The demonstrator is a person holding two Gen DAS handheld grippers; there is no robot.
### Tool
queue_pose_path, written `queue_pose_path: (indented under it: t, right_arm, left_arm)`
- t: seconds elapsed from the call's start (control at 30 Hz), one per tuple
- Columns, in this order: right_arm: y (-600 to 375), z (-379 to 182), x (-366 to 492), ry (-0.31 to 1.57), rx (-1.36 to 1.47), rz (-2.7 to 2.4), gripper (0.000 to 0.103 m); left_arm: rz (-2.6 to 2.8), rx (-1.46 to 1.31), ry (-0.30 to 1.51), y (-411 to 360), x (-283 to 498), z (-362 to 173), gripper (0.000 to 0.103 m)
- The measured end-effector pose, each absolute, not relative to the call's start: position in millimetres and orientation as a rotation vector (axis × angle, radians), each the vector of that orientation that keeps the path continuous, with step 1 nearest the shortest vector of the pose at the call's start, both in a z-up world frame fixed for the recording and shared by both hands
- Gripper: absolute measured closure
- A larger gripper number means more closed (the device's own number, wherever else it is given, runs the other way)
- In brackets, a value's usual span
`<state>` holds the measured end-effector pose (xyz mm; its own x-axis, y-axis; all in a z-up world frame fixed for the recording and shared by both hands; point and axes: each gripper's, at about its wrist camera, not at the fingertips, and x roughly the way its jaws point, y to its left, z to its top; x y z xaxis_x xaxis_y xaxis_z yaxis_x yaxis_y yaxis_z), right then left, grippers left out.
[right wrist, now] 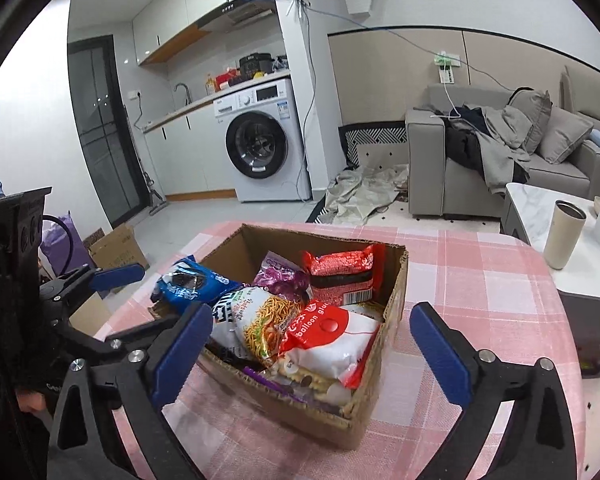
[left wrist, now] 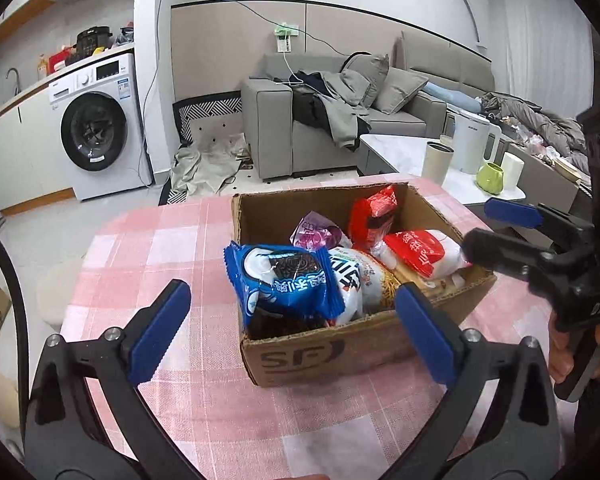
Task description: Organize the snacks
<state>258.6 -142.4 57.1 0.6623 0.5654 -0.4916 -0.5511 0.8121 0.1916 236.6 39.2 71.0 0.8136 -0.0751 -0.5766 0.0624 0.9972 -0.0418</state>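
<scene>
A cardboard box (left wrist: pixel 332 352) stands on the surface (left wrist: pixel 179 248), which is covered with a pink checked cloth, and all the snacks that can be seen are inside it or resting on its rim. The blue cookie packet (left wrist: pixel 283 280) leans on the near corner of the box, half above the rim, probably because the box is already quite full. Behind it lie the noodle bag (right wrist: pixel 259 324) and the red and white bag (right wrist: pixel 332 340), which lies on top of the others at one end. The purple packet (right wrist: pixel 279 272) and the red packet (right wrist: pixel 344 276) stand tilted against the far wall of the box, where some space is left.

The left hand-held gripper (left wrist: pixel 295 320) is released, with its jaws wide apart, and it holds nothing. It hovers in front of the blue cookie packet, so it seems ready either to push this packet down or to leave it. The right hand-held gripper (right wrist: pixel 312 344) is also released and empty, and it hangs near the end of the box with the red and white bag. The task looks almost finished; what remains is perhaps to settle the blue packet fully inside the box.
</scene>
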Motion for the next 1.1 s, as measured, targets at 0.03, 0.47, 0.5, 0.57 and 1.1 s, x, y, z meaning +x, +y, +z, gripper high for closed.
queue_pose_path:
  t: [0.03,0.47,0.5,0.57,1.1]
  right_arm:
    - [-145.3,57.9,255.4,0.559,0.031,0.633,0.001]
    - [-165.8,53.6,221.2,0.494,0.065,0.652,0.000]
    - [-166.8,52.1,218.2,0.484,0.071,0.654,0.000]
    - [-166.9,50.3,213.7,0.469,0.076,0.654,0.000]
    - [-162.3,19.1,189.0,0.369,0.076,0.624,0.000]
  left_arm:
    - [-0.069,-0.027,0.616,40.1,234.7,71.8,0.001]
    - [-0.044,-0.105,0.516,49.1,194.4,78.0,0.001]
    - [-0.041,-0.110,0.503,49.7,190.2,77.5,0.001]
    - [-0.036,-0.113,0.487,51.0,184.1,75.8,0.001]
    - [0.022,-0.046,0.411,45.3,156.3,38.1,0.001]
